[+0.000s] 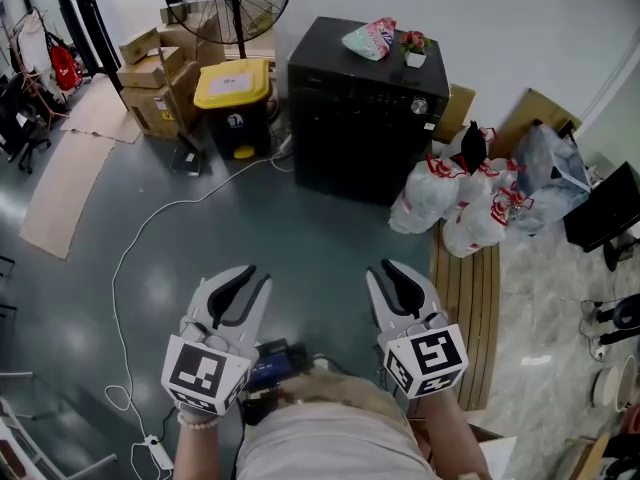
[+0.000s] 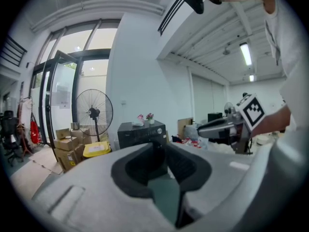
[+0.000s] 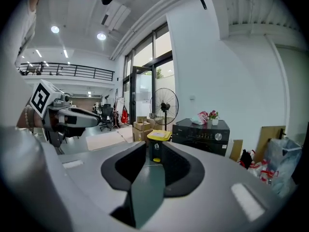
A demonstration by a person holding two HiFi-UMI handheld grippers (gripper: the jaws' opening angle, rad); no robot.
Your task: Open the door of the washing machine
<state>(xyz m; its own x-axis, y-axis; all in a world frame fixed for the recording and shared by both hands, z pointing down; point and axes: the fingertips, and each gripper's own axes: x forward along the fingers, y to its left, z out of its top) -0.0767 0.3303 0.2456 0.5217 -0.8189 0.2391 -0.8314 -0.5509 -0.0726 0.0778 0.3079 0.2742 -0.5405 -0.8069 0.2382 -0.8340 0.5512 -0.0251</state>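
Observation:
The black washing machine (image 1: 360, 108) stands against the far wall, its control knob (image 1: 419, 106) at the top right of the front. The front is dark and flush, and I cannot make out the door's outline. It also shows far ahead as the washing machine (image 2: 142, 134) in the left gripper view and the washing machine (image 3: 200, 137) in the right gripper view. My left gripper (image 1: 250, 276) and right gripper (image 1: 392, 271) hover side by side over the floor, well short of the machine. Each has its jaws slightly parted with nothing between them.
A yellow-lidded bin (image 1: 235, 103) stands left of the machine, with cardboard boxes (image 1: 150, 78) and a standing fan (image 1: 235, 3) behind it. White plastic bags (image 1: 450, 203) lie at its right. A white cable (image 1: 150, 228) runs across the floor. A flower pot (image 1: 413, 48) sits on top.

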